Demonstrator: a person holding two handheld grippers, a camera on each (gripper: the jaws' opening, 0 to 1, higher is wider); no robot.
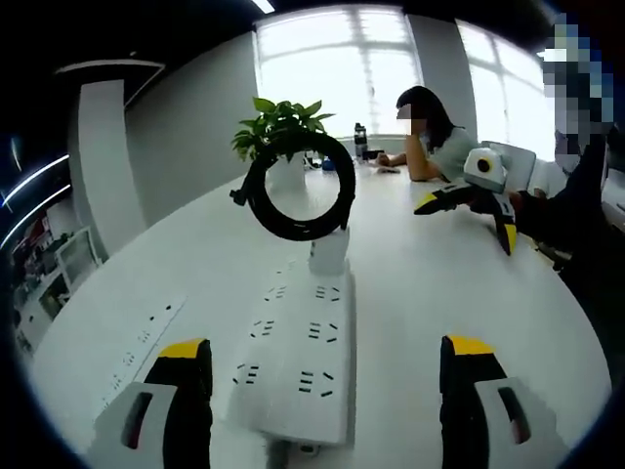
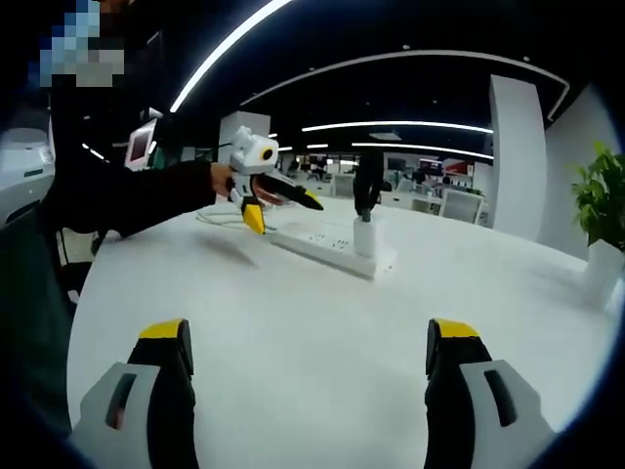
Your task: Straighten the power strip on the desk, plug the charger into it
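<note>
From my left tool [image 1: 324,376], jaws spread and holding nothing, I see the white plastic power strip [image 1: 298,357] lying flat on the glossy white surface [image 1: 430,283], between the jaw tips. The white charger [image 1: 329,250] stands plugged at its far end, its black cable [image 1: 297,188] coiled in a ring. Beyond: a potted plant [image 1: 281,137] and a seated person [image 1: 435,137]. My right tool [image 2: 305,376] is also spread, empty, well apart from the strip.
</note>
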